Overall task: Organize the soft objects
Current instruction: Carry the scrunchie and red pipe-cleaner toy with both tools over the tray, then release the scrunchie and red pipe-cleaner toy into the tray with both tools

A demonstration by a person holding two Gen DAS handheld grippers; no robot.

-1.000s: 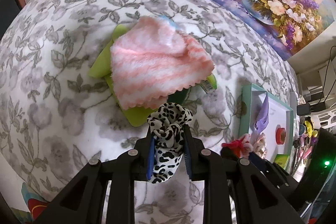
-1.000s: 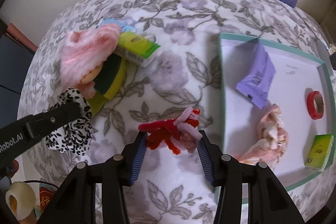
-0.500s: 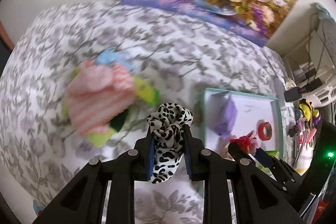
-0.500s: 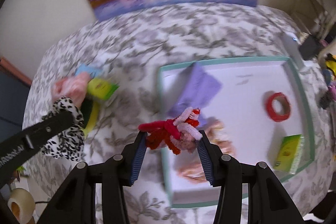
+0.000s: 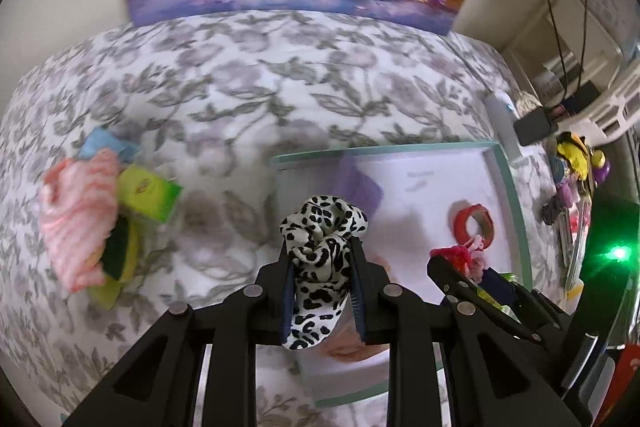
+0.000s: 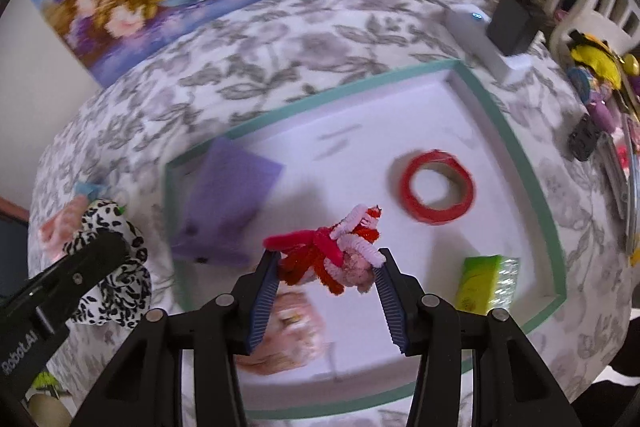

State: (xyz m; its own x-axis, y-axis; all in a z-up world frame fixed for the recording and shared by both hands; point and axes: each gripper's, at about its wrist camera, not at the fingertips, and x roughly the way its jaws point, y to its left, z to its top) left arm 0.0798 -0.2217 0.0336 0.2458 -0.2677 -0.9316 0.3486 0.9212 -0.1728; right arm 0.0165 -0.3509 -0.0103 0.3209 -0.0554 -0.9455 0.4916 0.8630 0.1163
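Both grippers loaded: left gripper clamps leopard scrunchie; right gripper clamps pipe-cleaner bundle above tray.

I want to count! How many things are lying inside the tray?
4: purple cloth left, red tape roll middle, green packet right, pink bundle near edge. Grippers may hide more.

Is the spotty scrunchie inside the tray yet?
Not yet. The scrunchie is pinched in the left gripper, held up over the near left part of the green-rimmed tray, not lying in it.
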